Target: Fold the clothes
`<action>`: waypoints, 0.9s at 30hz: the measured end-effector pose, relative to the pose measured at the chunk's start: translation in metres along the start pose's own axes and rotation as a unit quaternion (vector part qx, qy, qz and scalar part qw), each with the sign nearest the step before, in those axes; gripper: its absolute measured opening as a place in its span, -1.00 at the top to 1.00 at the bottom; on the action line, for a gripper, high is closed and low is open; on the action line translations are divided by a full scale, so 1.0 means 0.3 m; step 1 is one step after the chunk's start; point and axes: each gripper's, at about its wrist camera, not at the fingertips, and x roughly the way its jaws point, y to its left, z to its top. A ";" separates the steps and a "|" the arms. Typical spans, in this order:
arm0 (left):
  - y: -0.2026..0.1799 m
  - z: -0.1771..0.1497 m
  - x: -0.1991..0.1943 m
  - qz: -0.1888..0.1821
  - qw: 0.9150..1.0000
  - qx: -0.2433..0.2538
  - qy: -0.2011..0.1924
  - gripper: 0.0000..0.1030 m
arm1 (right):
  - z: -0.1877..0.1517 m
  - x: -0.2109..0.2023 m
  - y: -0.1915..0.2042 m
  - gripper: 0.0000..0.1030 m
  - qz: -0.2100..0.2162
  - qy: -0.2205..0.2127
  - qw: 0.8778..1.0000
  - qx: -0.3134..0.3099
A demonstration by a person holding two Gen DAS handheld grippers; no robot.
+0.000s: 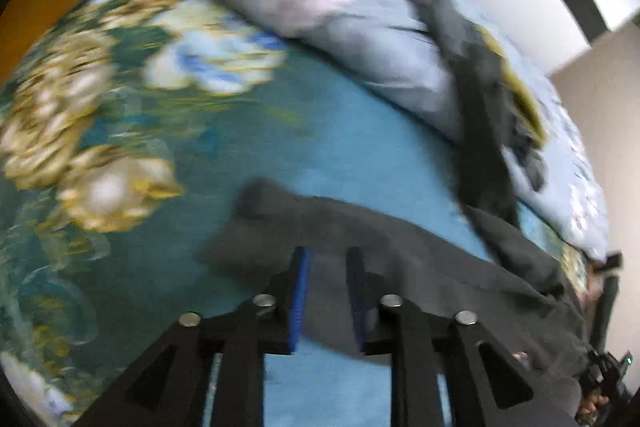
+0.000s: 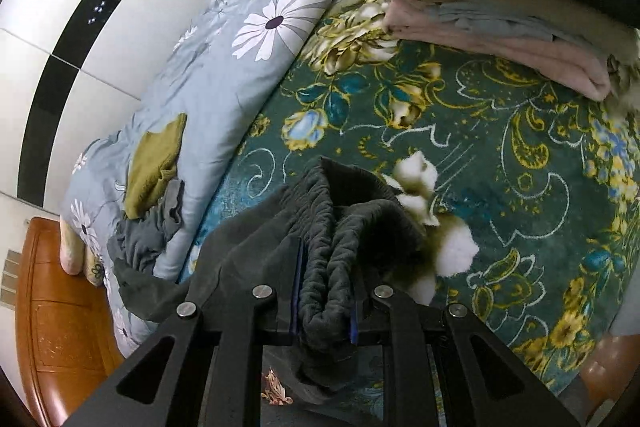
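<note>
Bunched between the right gripper, the dark trousers' waistband sits clamped (for lifting, probably); left gripper pinches their other edge, lower frame.

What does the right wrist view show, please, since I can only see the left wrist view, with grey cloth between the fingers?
Observer: The right gripper is shut on the gathered waistband of the dark grey trousers.
Operator: Thank you. Are there any folded clothes nearby?
Observer: Yes, a stack of folded clothes sits on the green flowered bedspread beyond the gripper, with a pink piece low down and a dark one on top.
Operator: Is anything left unfolded?
Observer: An olive green garment and a crumpled grey garment lie on the light blue daisy quilt to the left.
</note>
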 end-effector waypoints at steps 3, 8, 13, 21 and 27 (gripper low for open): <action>0.119 -0.058 0.012 0.009 0.999 -0.040 0.018 0.53 | 0.006 0.005 0.014 0.65 -0.005 0.001 1.000 -0.006; 0.199 -0.126 0.123 -0.062 0.991 -0.116 0.040 0.52 | 0.003 0.007 0.016 0.65 -0.012 0.005 1.000 -0.012; 0.180 -0.126 0.155 -0.100 0.982 -0.156 0.030 0.52 | -0.003 -0.001 0.011 0.65 -0.010 0.006 1.000 -0.009; 0.102 -0.064 0.104 -0.067 0.990 -0.125 -0.009 0.91 | -0.010 -0.010 0.009 0.65 -0.013 0.014 1.000 -0.012; 0.085 0.042 -0.222 -0.091 0.985 -0.102 -0.108 1.00 | 0.002 -0.105 0.083 0.65 0.037 -0.014 0.997 -0.062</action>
